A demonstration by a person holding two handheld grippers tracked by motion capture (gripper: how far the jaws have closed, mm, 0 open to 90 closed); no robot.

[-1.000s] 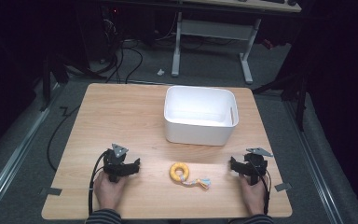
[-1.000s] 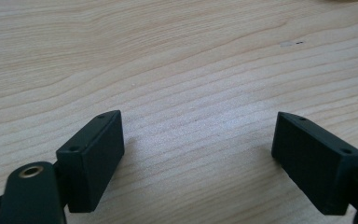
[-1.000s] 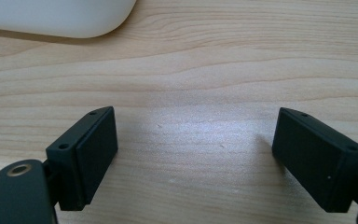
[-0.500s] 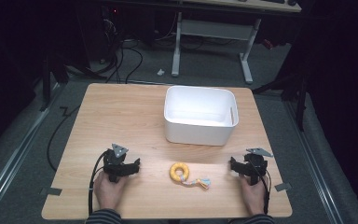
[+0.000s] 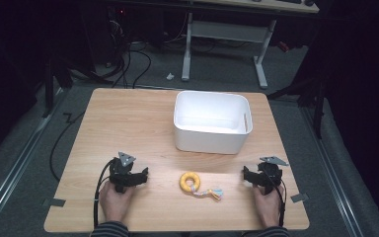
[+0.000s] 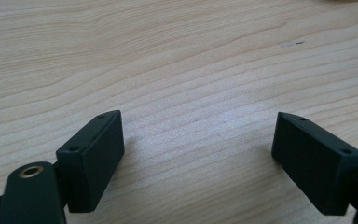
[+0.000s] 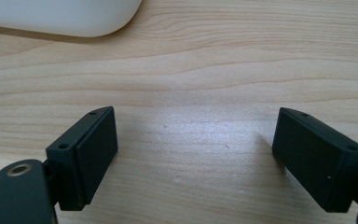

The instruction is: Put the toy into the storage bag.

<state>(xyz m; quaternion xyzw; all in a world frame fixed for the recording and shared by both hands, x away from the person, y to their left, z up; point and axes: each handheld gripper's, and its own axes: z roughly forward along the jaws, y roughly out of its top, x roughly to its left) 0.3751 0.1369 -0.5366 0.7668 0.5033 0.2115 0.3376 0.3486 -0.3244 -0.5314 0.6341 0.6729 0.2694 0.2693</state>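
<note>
Near the table's (image 5: pixel 128 123) front edge, the left gripper (image 5: pixel 139 176) and the right gripper (image 5: pixel 247 175) rested low over the wood, each held in a hand, jaws spread wide with nothing between them. Between the two lay a yellow ring toy (image 5: pixel 191 181) with a pale braided tail, well apart from either. Farther back stood a white bin (image 5: pixel 209 140), its corner showing in the right gripper view.

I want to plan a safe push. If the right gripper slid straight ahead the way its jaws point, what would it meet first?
Probably the white bin: the right gripper, jaws open and empty, faces bare table, with the bin's rounded corner ahead and left. Depth is unclear, so it might just pass beside it.
</note>
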